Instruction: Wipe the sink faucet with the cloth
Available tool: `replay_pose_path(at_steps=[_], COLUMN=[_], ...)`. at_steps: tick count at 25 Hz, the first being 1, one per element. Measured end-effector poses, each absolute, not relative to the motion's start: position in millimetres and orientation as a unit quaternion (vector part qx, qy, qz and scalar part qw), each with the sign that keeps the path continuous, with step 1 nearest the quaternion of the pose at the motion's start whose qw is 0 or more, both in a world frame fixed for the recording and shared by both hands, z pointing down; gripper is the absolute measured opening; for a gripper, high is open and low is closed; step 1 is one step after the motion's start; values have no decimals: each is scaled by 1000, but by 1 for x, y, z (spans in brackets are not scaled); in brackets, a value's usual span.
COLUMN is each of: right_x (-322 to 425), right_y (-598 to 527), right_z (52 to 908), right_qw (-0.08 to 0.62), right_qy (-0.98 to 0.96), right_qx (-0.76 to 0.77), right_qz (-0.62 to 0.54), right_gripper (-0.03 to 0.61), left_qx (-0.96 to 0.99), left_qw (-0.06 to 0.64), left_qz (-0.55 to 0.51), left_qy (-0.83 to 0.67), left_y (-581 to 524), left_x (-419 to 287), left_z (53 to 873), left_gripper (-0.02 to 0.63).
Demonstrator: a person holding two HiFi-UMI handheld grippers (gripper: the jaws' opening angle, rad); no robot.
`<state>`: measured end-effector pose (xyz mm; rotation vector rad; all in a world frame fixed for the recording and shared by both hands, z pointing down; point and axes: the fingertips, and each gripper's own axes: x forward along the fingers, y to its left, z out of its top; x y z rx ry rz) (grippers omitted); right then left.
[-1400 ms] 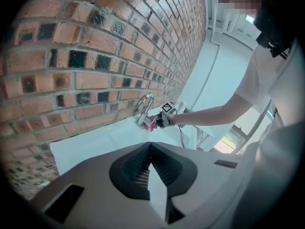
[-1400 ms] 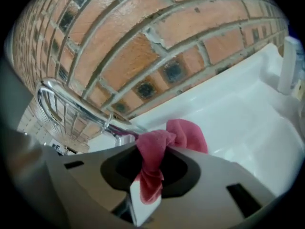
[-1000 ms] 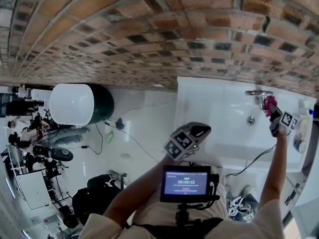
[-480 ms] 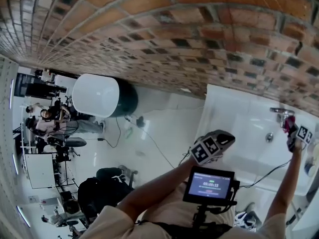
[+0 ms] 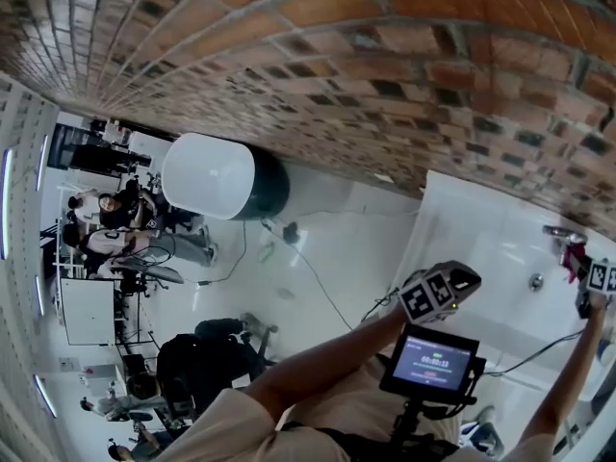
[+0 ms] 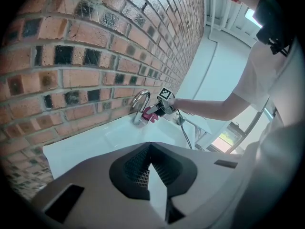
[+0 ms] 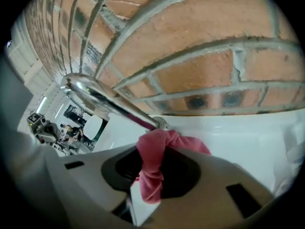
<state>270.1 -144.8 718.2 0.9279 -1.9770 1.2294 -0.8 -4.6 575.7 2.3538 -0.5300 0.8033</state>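
The chrome faucet (image 5: 562,232) stands at the back of the white sink (image 5: 481,248), against the brick wall. My right gripper (image 5: 589,279) is shut on the pink cloth (image 5: 576,256) and holds it against the faucet. In the right gripper view the cloth (image 7: 157,159) bunches between the jaws of that gripper (image 7: 151,178) and touches the base of the faucet's spout (image 7: 102,98). My left gripper (image 5: 438,293) hangs in front of my body, away from the sink. Its jaws (image 6: 150,149) look shut with nothing in them. From there the faucet (image 6: 139,103) and the cloth (image 6: 150,113) show far off.
A brick wall (image 5: 337,56) runs behind the sink. A white and dark green tank (image 5: 221,176) stands at the left. A small screen (image 5: 433,362) sits at my chest. A cable (image 5: 308,277) trails over the white floor. A black bag or chair (image 5: 197,369) stands lower left.
The head view has swung, so the sink and faucet sit further right and lower in the picture. The right gripper stays at the faucet with the cloth. The left gripper keeps its place.
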Motion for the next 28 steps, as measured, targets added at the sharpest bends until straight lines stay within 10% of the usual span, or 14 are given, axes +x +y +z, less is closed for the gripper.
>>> replay_pose_path(at_steps=[10,28], right_x=[234,245], right_y=[-126,-135], right_z=[731,741], right_qw=[389,321], right_qy=[-759,-739], right_qx=[327,325], right_qz=[407,496], right_gripper=[104,106], left_qx=[890,885], left_qw=[294,296], left_qz=[294,292], left_qy=[-186,-209], left_y=[1,-3], left_x=[-1,-11], left_z=[567,573], left_gripper=[-8,-8])
